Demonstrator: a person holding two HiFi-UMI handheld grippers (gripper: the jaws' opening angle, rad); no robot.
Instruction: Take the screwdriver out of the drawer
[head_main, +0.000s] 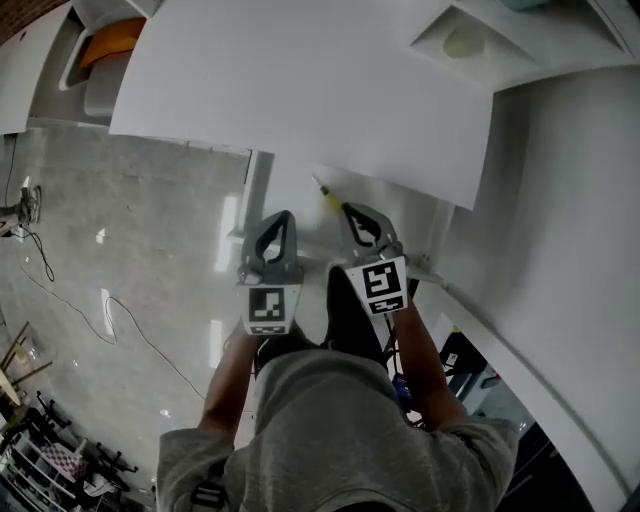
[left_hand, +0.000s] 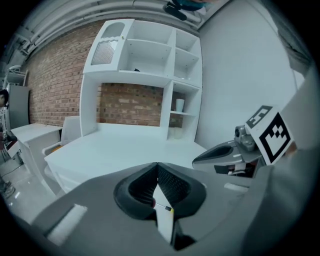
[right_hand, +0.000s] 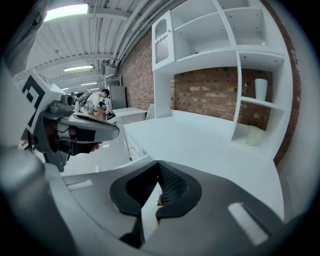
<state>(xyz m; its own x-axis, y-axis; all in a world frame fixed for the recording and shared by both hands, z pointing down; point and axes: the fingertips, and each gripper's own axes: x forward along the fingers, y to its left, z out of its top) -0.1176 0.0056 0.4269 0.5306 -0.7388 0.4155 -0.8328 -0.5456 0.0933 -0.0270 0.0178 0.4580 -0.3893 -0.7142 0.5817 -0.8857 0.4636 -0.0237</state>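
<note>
The screwdriver (head_main: 326, 196), yellow-handled with a thin metal shaft, lies in the open white drawer (head_main: 285, 195) under the desk's front edge. My left gripper (head_main: 281, 215) hangs over the drawer's left part, jaws shut and empty. Just right of the screwdriver's handle is my right gripper (head_main: 349, 208), shut too, with nothing held. In the left gripper view the closed tips of the left gripper (left_hand: 157, 166) meet, and the screwdriver (left_hand: 167, 207) shows below them through the gap. The right gripper view shows the shut right gripper (right_hand: 159, 164) with a bit of yellow and red beneath.
The white desk top (head_main: 300, 90) overhangs the drawer. A white shelf unit (left_hand: 150, 75) stands on it against a brick wall, with a cup (right_hand: 260, 89) on a shelf. A cable (head_main: 110, 310) trails over the grey floor at left. A white wall (head_main: 570, 250) is at right.
</note>
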